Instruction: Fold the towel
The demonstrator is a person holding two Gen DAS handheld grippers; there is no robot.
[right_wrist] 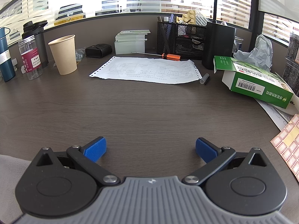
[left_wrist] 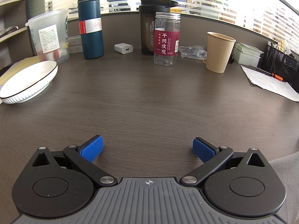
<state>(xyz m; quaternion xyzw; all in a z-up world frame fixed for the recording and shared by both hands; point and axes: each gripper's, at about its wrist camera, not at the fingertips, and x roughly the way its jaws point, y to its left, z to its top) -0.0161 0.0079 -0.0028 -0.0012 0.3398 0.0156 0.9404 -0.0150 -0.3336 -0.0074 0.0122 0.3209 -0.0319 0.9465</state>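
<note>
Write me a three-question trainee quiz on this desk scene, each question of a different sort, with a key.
1. True or false: the left gripper is shut on the towel.
2. Multiple choice: what lies just beyond the printed sheet, against the mesh organiser? A) a spoon B) a screwdriver C) a pair of scissors
3. Fill in: the paper cup stands upright between the clear jar and the ____.

Key:
1. False; both the left and the right gripper are open over bare desk, and only a grey edge of the towel shows.
2. B
3. printed sheet
</note>
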